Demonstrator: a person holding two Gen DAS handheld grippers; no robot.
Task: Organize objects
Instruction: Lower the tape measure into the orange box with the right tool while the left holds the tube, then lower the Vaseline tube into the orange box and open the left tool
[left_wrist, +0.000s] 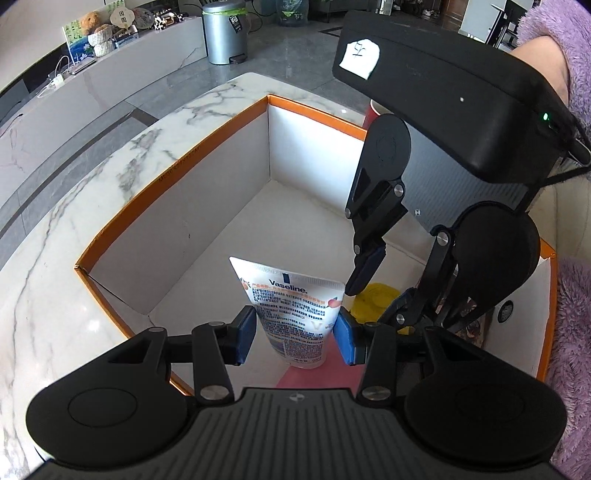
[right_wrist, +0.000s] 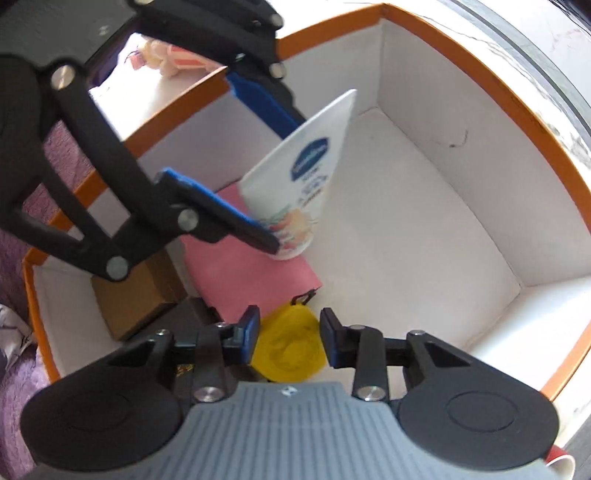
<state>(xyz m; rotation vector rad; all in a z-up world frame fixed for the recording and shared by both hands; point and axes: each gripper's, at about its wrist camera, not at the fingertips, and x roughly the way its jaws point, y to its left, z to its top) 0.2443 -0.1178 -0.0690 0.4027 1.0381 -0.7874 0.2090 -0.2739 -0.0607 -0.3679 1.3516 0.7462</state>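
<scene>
My left gripper (left_wrist: 297, 334) is shut on a white Vaseline tube (left_wrist: 291, 308), held cap down inside the orange-rimmed white box (left_wrist: 177, 173). The tube's cap touches or hovers just over a pink cloth (left_wrist: 317, 374). In the right wrist view the tube (right_wrist: 306, 177) leans between the left gripper's blue pads (right_wrist: 258, 99). My right gripper (right_wrist: 290, 338) is open low in the box, its fingers either side of a yellow round object (right_wrist: 288, 347), not closed on it. The yellow object also shows in the left wrist view (left_wrist: 373, 299).
In the box lie the pink cloth (right_wrist: 251, 266), a brown cardboard packet (right_wrist: 136, 295) and a dark item beside it. The box stands on a white marble table (left_wrist: 74, 221). A red cup (right_wrist: 554, 465) stands outside the box. A purple fleece sleeve (left_wrist: 569, 55) is at the right.
</scene>
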